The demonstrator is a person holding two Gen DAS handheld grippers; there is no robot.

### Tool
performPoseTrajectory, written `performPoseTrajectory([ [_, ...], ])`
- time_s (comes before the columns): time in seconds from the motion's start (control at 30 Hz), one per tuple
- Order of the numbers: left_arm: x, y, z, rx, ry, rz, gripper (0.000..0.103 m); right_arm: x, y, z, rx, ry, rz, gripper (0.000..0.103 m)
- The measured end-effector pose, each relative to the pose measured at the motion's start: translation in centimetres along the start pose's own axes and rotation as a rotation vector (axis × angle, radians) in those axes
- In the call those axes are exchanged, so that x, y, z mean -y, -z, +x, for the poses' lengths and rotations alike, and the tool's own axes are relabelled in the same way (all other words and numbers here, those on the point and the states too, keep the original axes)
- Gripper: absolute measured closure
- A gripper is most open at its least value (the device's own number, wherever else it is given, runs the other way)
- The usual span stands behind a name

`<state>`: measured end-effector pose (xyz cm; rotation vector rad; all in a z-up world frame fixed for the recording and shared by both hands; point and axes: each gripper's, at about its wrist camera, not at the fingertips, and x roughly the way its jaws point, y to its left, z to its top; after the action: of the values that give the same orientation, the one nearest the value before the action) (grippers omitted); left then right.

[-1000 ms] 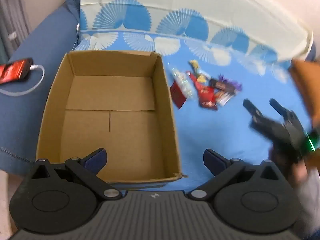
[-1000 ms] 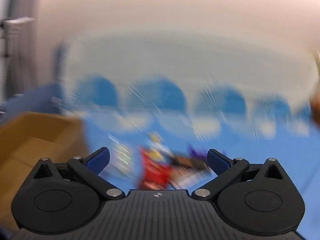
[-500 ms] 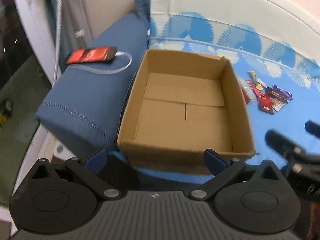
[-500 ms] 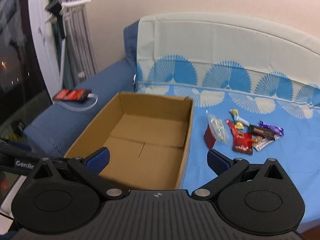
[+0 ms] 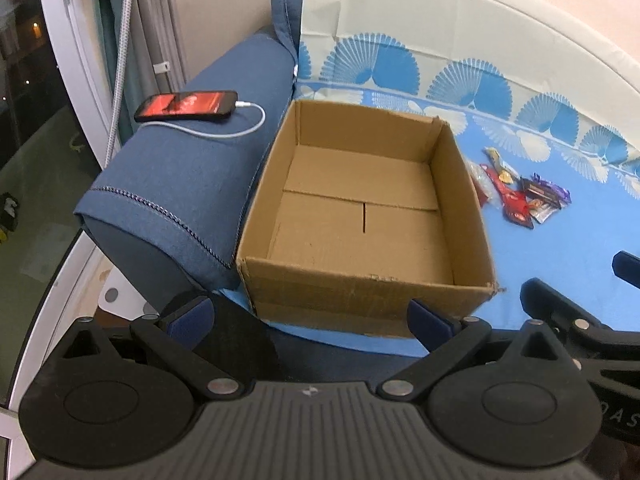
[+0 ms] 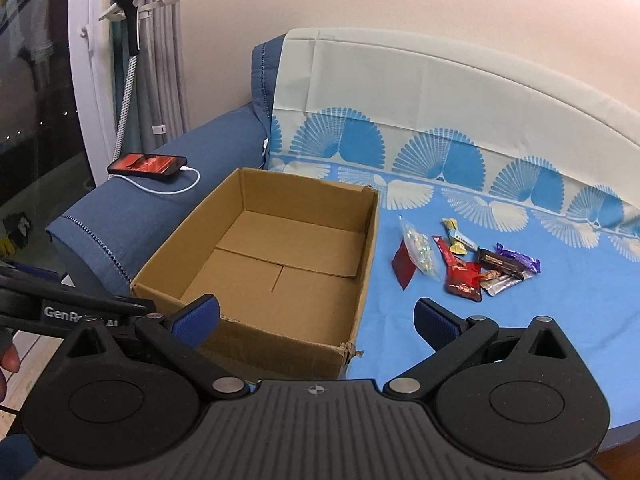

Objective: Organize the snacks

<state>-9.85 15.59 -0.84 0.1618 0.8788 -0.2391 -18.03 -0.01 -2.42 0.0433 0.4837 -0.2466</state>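
An empty brown cardboard box (image 5: 360, 216) (image 6: 276, 264) sits on the blue patterned sofa cover. To its right lies a small pile of wrapped snacks (image 6: 464, 260) (image 5: 516, 196): a red packet, a clear bag of sweets, a purple bar and several others. My left gripper (image 5: 308, 316) hangs open in front of the box's near wall, holding nothing. My right gripper (image 6: 316, 316) is open too, near the box's front right corner, well short of the snacks. Part of the right gripper (image 5: 580, 300) shows at the right edge of the left wrist view.
A phone (image 5: 188, 105) (image 6: 148, 164) with a white charging cable lies on the blue armrest left of the box. A white stand (image 6: 132, 20) and grey curtains are by the window at left. Blue cover (image 6: 520, 320) stretches right of the box.
Both grippers have drawn back and up from the sofa. The box and snacks now look farther off, and the armrest with the phone has come into view. Nothing was picked up.
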Motion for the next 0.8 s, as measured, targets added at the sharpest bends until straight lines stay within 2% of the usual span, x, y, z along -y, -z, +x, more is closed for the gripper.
performPoseTrajectory([
  [0.43, 1.1, 0.7, 1.1, -0.051, -0.013, 0.055, 0.000, 0.5, 0.3, 0.6, -0.027, -0.010, 0.060, 0.000],
  [0.8, 1.0, 0.6, 2.2, -0.089, -0.012, 0.062, 0.000, 0.6, 0.6, 1.4, -0.051, -0.016, 0.069, 0.000],
])
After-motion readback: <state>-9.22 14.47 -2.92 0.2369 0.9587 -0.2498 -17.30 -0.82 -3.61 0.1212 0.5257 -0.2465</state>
